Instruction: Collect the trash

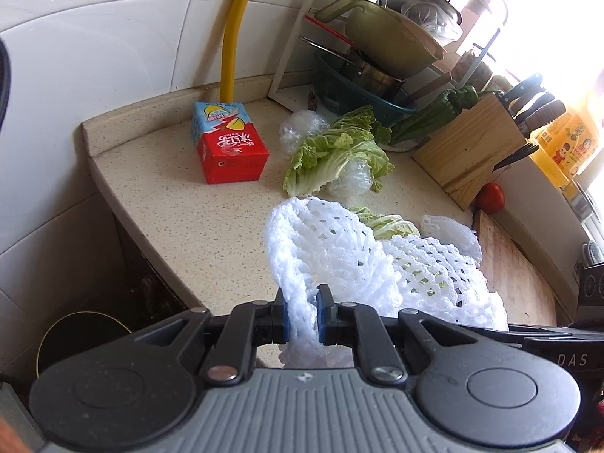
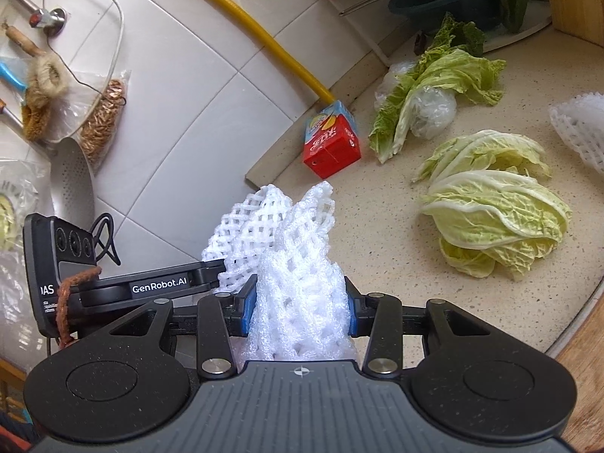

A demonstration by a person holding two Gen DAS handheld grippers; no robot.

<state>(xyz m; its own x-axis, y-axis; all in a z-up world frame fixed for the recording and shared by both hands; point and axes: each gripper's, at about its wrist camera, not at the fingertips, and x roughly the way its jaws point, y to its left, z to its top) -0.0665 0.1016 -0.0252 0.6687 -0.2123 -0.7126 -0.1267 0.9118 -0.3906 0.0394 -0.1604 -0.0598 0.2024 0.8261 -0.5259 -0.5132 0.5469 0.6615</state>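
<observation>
My left gripper (image 1: 302, 311) is shut on a white foam net (image 1: 313, 249) and holds it above the counter's left end. My right gripper (image 2: 300, 307) is shut on another white foam net (image 2: 302, 264), right beside the left gripper (image 2: 211, 277). A red and blue drink carton (image 1: 228, 143) lies near the wall; it also shows in the right wrist view (image 2: 331, 139). Loose cabbage leaves (image 1: 336, 151) lie around crumpled clear plastic (image 1: 349, 177). A third foam net (image 2: 579, 128) lies at the right.
Speckled countertop (image 1: 181, 188) with a curved left edge; a dark pot (image 1: 79, 336) sits below it. A yellow hose (image 1: 234, 30) runs down the tiled wall. Dish rack (image 1: 381, 49), knife block (image 1: 472, 147), tomato (image 1: 490, 196), wooden board (image 1: 517, 275). More cabbage (image 2: 494, 211) lies mid-counter.
</observation>
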